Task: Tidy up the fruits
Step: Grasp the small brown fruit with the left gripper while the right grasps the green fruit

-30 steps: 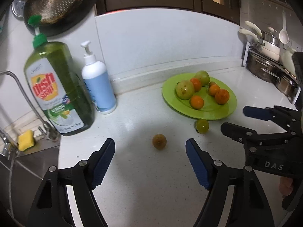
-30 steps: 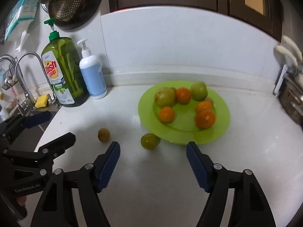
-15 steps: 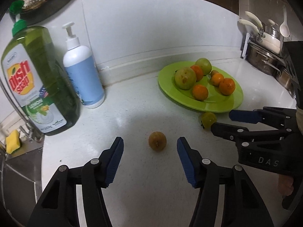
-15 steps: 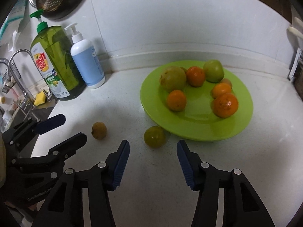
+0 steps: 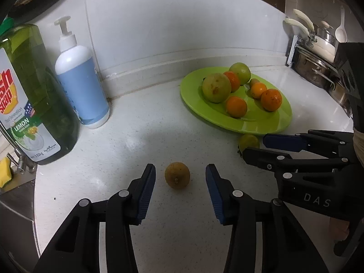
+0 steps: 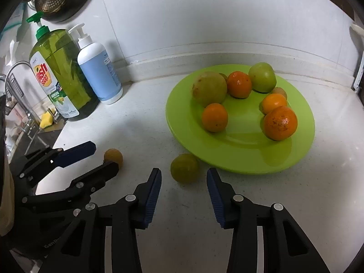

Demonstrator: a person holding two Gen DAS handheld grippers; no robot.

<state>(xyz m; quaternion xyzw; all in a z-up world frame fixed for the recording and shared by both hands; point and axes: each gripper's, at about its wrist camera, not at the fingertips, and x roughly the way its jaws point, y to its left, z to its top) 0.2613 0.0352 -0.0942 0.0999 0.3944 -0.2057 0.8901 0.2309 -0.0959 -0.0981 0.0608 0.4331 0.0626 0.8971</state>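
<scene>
A small yellow-brown fruit lies on the white counter between the blue pads of my left gripper. Its jaws are closing, with a gap left on each side of the fruit. A small green fruit lies against the front rim of the green plate, just ahead of my right gripper. Those jaws are closing too and the pads do not touch the fruit. The plate holds several oranges and green fruits. Each gripper shows in the other's view: right gripper, left gripper.
A green dish soap bottle and a white-and-blue pump bottle stand at the back left against the wall. A sink with a tap and yellow sponge lies left of the counter edge. Pots and a rack stand at the right.
Both grippers have come down and forward toward their fruits, and both pairs of jaws have narrowed. The fruits and plate have not moved.
</scene>
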